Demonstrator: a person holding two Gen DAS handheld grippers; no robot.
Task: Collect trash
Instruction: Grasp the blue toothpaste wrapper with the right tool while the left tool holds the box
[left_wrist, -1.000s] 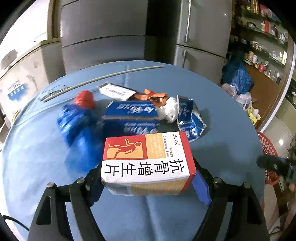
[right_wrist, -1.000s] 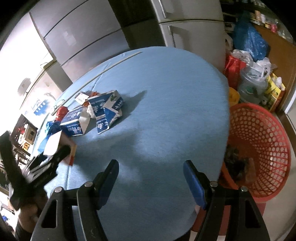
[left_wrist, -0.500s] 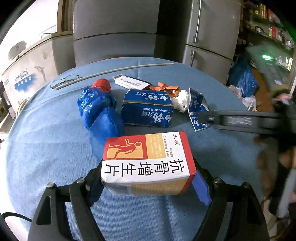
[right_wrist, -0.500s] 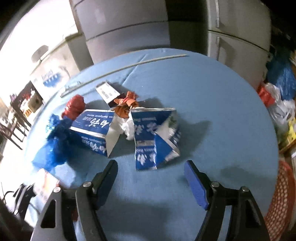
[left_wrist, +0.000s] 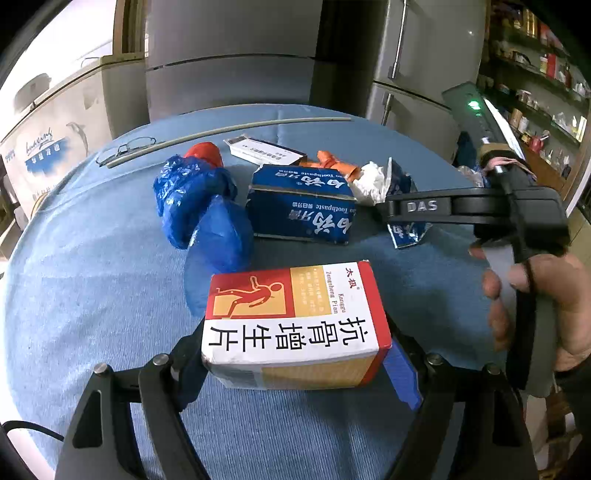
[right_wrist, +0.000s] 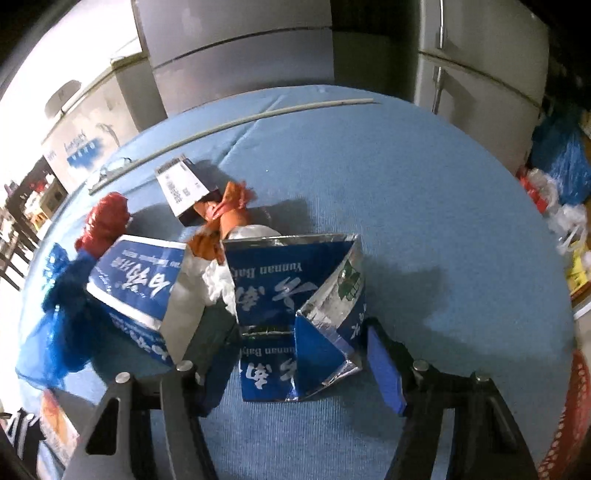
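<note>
My left gripper (left_wrist: 295, 362) is shut on a red, white and orange medicine box (left_wrist: 295, 321), held over the blue table (left_wrist: 92, 295). My right gripper (right_wrist: 295, 365) is open, its fingers either side of a torn blue and silver toothpaste carton (right_wrist: 295, 306) lying on the table. In the left wrist view the right gripper (left_wrist: 384, 210) reaches in from the right to that carton (left_wrist: 406, 232). Beside it lie a blue toothpaste box (left_wrist: 303, 206), white crumpled paper (left_wrist: 369, 181), an orange wrapper (right_wrist: 229, 210), a blue plastic bag (left_wrist: 199, 210), a red bag (right_wrist: 107, 221) and a white labelled box (right_wrist: 181, 184).
A red mesh basket (right_wrist: 569, 417) stands off the table's right edge. A long white rod (right_wrist: 236, 122) and a pair of glasses (left_wrist: 125, 151) lie at the table's far side. Grey refrigerators (left_wrist: 236, 59) stand behind. Bags (right_wrist: 565, 173) sit on the floor at right.
My right gripper has swung from the basket side to the trash pile and now straddles the torn carton. My left gripper still holds the medicine box, shifted slightly.
</note>
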